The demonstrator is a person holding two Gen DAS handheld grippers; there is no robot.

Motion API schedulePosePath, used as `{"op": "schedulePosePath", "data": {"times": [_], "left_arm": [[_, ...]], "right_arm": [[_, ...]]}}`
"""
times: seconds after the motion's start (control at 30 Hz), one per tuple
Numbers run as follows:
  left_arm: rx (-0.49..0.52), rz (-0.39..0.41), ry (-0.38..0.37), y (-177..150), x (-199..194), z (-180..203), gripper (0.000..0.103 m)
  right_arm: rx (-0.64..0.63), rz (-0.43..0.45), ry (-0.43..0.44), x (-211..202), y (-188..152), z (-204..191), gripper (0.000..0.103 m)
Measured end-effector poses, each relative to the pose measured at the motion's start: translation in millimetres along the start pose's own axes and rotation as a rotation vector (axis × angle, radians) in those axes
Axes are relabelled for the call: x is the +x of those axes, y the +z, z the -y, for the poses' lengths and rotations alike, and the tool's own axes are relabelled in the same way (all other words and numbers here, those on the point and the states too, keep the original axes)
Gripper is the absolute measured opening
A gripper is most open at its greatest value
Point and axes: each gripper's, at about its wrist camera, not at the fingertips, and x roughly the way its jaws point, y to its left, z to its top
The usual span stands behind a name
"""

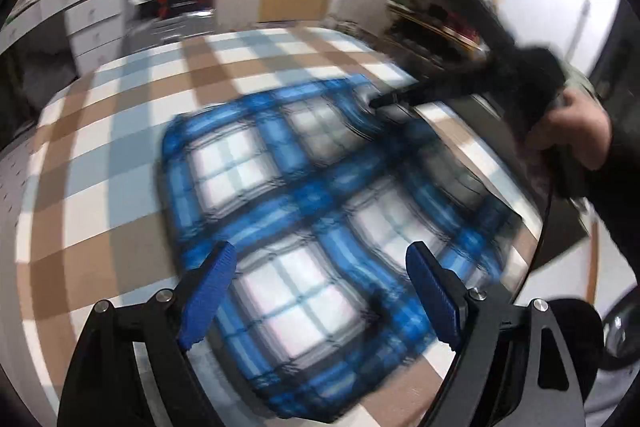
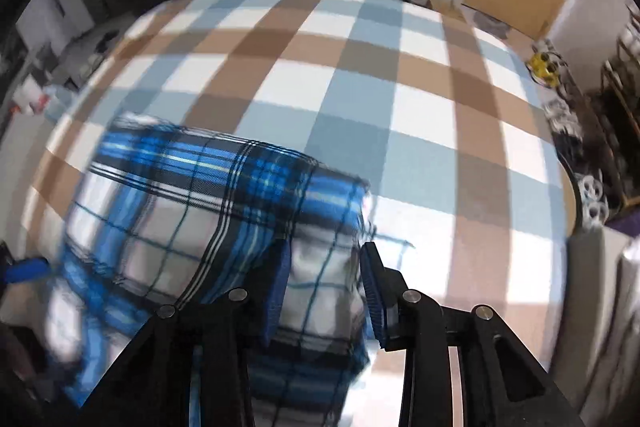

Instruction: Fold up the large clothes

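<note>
Blue-white-black plaid flannel garment lies folded into compact rectangle on bed under brown, pale-blue and white checked cover.

Left gripper hovers above near half, blue pads spread wide, nothing between them.

Right gripper over garment's far right corner, jaws partly parted, cloth seen behind the gap – whether pads pinch fabric, cannot tell; blur hides it.

Judgement: late folding step, bundle nearly finished. Next move likely calls for settling that corner, then pressing the top flat – edges kept aligned.
</note>
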Motion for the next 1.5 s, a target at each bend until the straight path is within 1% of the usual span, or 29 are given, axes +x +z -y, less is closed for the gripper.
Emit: {"op": "schedulePosePath", "data": {"times": [0.07,0.13,0.17,0.23,0.3,0.33,0.37,0.43,0.47,0.53,0.6,0.63,0.7,0.73,0.77,0.83,0.87,0.93,0.97,1.03,1.1,1.17,1.23,1.27,1.33,1.37,1.4,1.43,1.5], "left_arm": [[0.025,-0.063,-0.028,-4,17,9,0.084],[0.075,-0.115,0.034,-9,37,18,0.084],[0.098,-0.125,0.053,-11,44,22,0.084],[0.138,-0.146,0.093,-15,59,30,0.086],[0.155,-0.133,0.113,-15,62,38,0.09],[0.154,-0.133,0.106,-14,59,39,0.09],[0.148,-0.126,0.069,-13,52,40,0.09],[0.131,-0.096,-0.007,-10,32,39,0.09],[0.12,-0.063,-0.024,-8,18,36,0.09],[0.081,0.018,-0.021,3,-2,23,0.091],[-0.012,0.067,-0.016,17,-7,2,0.091],[-0.096,0.073,-0.046,24,-3,-13,0.091],[-0.249,0.033,-0.135,33,17,-37,0.091],[-0.324,-0.014,-0.207,38,33,-46,0.091],[-0.38,-0.054,-0.243,40,48,-52,0.091],[-0.45,-0.102,-0.208,44,71,-50,0.09],[-0.416,-0.13,-0.169,48,77,-45,0.09],[-0.365,-0.164,-0.117,54,80,-32,0.09],[-0.354,-0.172,-0.112,56,79,-29,0.09],[-0.388,-0.174,-0.151,59,72,-31,0.09],[-0.44,-0.159,-0.216,56,61,-39,0.09],[-0.42,-0.163,-0.194,50,55,-39,0.09],[-0.363,-0.195,-0.179,40,60,-32,0.09],[-0.311,-0.187,-0.153,36,62,-26,0.09],[-0.225,-0.173,-0.102,32,71,-16,0.091],[-0.18,-0.151,-0.069,33,70,-9,0.092],[-0.133,-0.158,-0.037,33,70,-1,0.092],[-0.103,-0.162,-0.018,32,67,4,0.092],[-0.148,-0.14,-0.051,31,51,-1,0.092]], "right_arm": [[-0.033,0.08,0.055,-42,-16,-8,0.033],[-0.077,0.082,0.129,-64,-43,-22,0.029],[-0.098,0.067,0.131,-67,-55,-28,0.029],[-0.171,0.013,0.108,-51,-91,-38,0.029],[-0.172,-0.066,0.1,-18,-118,-33,0.032],[-0.12,0.035,0.166,-22,-126,-23,0.034],[-0.093,0.023,0.201,-20,-129,-18,0.033],[-0.002,-0.009,0.248,-22,-125,-5,0.031],[0.03,-0.014,0.267,-25,-123,-2,0.032],[0.05,0.046,0.29,-45,-109,-1,0.032],[0.026,0.12,0.227,-61,-86,-7,0.034],[0.011,0.153,0.173,-66,-69,-12,0.038],[0.01,0.194,0.123,-64,-39,-17,0.041],[0.004,0.18,0.106,-53,-23,-19,0.041],[-0.016,0.149,0.065,-38,-10,-23,0.04],[-0.047,0.072,-0.031,0,2,-27,0.039],[-0.069,0.002,-0.057,26,1,-28,0.039],[-0.094,0.045,-0.062,34,0,-28,0.04],[-0.082,0.033,-0.051,33,1,-25,0.041],[-0.03,0.012,-0.02,22,1,-19,0.041],[0.012,0.045,0.046,-4,-6,-14,0.041],[0.042,0.073,0.122,-25,-22,-15,0.041],[0.014,0.041,0.197,-31,-51,-25,0.04],[-0.002,0.03,0.195,-32,-65,-26,0.04],[-0.053,-0.036,0.132,-8,-92,-37,0.041],[-0.046,-0.035,0.133,-3,-102,-36,0.043],[-0.046,0.06,0.133,-8,-110,-36,0.044],[-0.055,0.059,0.126,-8,-111,-37,0.043],[-0.007,0.031,0.14,-15,-109,-34,0.043]]}}
